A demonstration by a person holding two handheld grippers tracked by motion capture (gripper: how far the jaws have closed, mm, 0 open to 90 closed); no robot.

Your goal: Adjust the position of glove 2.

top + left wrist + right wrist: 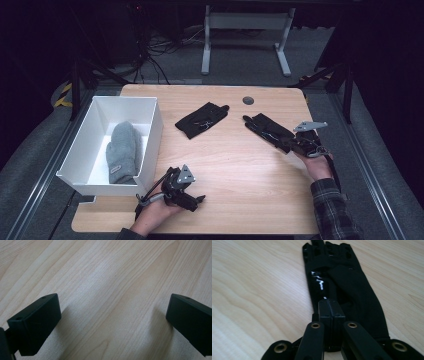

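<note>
**Q:** Glove in the right gripper (295, 143): where does it lie, and how is it held?

**A:** The black glove (267, 130) lies flat on the wooden table (225, 165) at about 3 o'clock from the table's centre, cuff toward the person. In the right gripper view the jaws are pressed together on the cuff end of the glove (342, 285), pinching a fold of fabric.

**Q:** How should it handle?

**A:** Probably light, limp and thin. It will likely drape from the pinch point and trail its fingers; a shiny strip on the back may be slicker. The cuff hem seems the soundest place to grip.

**Q:** And the other items?

**A:** A second black glove (201, 120) lies at 12 o'clock; a grey mitten (122, 150) rests in the white box (150, 135) at 9 o'clock. The left gripper (200, 200), at 7 o'clock, is spread wide over bare wood, holding nothing.
</note>
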